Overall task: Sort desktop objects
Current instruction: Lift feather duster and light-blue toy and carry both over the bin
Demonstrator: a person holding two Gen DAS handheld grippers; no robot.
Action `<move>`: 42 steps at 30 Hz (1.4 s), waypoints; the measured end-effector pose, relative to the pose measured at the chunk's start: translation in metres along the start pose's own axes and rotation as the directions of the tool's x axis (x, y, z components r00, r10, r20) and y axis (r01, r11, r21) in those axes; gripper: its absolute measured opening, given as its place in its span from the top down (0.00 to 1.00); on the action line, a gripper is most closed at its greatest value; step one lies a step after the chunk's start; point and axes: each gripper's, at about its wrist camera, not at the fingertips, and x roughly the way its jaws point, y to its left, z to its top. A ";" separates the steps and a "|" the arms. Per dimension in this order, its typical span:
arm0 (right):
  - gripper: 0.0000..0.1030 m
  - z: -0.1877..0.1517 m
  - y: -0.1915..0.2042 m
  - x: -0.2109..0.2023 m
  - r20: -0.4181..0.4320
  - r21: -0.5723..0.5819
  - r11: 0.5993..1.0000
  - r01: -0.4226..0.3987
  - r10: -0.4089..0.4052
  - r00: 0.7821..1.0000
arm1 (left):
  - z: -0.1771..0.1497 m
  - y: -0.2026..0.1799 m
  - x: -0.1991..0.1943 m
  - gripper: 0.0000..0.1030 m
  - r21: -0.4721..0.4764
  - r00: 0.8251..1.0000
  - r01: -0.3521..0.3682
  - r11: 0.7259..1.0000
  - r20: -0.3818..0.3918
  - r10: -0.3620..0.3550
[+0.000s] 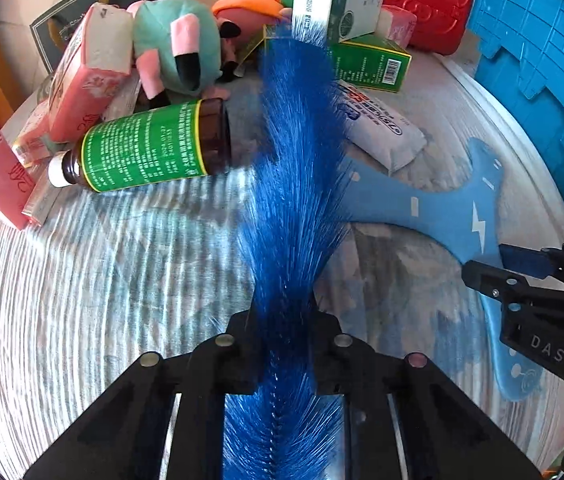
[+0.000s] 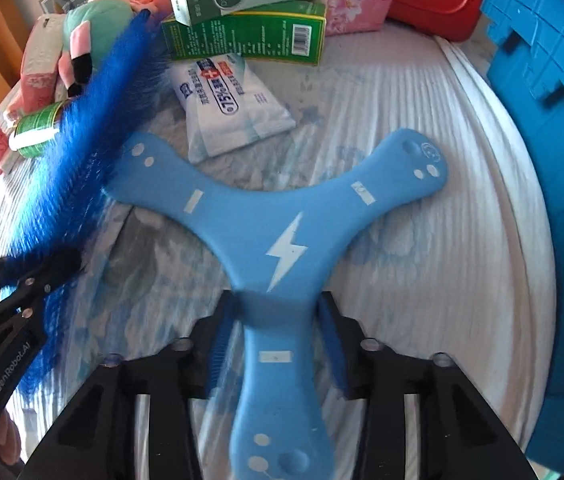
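My left jaws (image 1: 282, 344) clench the blue brush (image 1: 294, 184); beside it, my right jaws (image 2: 278, 320) straddle the boomerang (image 2: 282, 232), unclenched.

You are clamping a long brush of fine dark-blue bristles (image 1: 294, 184) between the left jaws, its bristles fanning out ahead of them. A flat, light-blue three-armed boomerang with a white lightning bolt (image 2: 282, 236) is lying with one arm running back between the right jaws, the other two arms spreading ahead of them over the pale cloth.
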 end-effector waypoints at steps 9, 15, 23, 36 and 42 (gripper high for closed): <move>0.63 -0.009 -0.010 -0.055 0.117 0.005 1.000 -0.030 0.030 0.993 | -0.001 0.005 -0.058 0.88 -0.040 0.995 0.031 0.999 0.094 -0.027; 0.63 -0.002 0.010 -0.105 0.254 -0.011 0.999 -0.033 0.035 0.967 | 0.006 -0.001 -0.102 0.88 -0.042 0.981 0.044 0.998 0.188 -0.035; 0.63 -0.008 0.010 -0.159 0.401 -0.025 1.000 0.013 -0.002 0.916 | 0.009 -0.016 -0.157 0.88 -0.020 0.954 0.059 0.998 0.295 -0.050; 0.63 -0.024 -0.042 -0.286 0.614 0.059 0.990 0.124 -0.134 0.778 | 0.044 -0.092 -0.248 0.88 0.048 0.874 0.154 0.987 0.459 -0.159; 0.63 -0.028 -0.108 -0.353 0.684 0.137 0.977 0.162 -0.212 0.698 | 0.084 -0.173 -0.304 0.88 0.114 0.840 0.231 0.966 0.478 -0.257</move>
